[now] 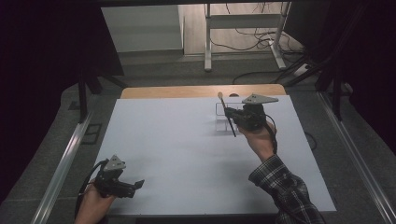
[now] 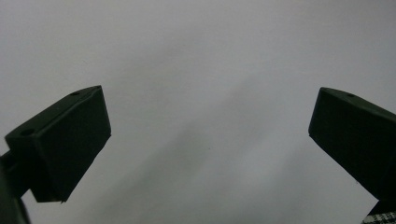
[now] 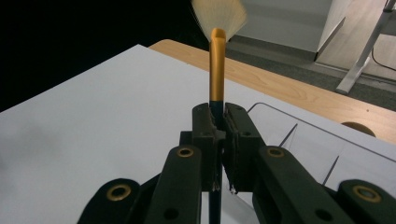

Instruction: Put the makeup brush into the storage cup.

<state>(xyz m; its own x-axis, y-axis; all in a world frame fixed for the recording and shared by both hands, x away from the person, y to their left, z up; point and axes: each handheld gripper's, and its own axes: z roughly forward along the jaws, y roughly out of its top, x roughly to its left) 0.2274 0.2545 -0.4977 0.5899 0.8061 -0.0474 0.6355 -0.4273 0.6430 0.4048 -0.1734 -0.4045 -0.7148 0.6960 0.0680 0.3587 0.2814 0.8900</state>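
A brush with a gold ferrule, pale bristles and a dark handle [image 3: 216, 65] stands upright between the jaws of my right gripper [image 3: 218, 122], which is shut on it. From above, the brush [image 1: 226, 113] slants over a clear plastic organiser [image 1: 223, 113] at the table's far right, with the right gripper [image 1: 232, 115] holding it there. My left gripper [image 1: 138, 185] rests near the front left edge of the white board [image 1: 187, 149]. Its jaws stand wide apart over bare white surface in the left gripper view, with nothing between the left gripper's [image 2: 205, 135] fingers.
The white board lies on a wooden table [image 1: 187, 91] whose far edge shows beyond it. The clear organiser's [image 3: 317, 149] dividers sit just right of the held brush. A metal desk frame [image 1: 243, 32] and cables stand on the floor behind. Rails run along both sides.
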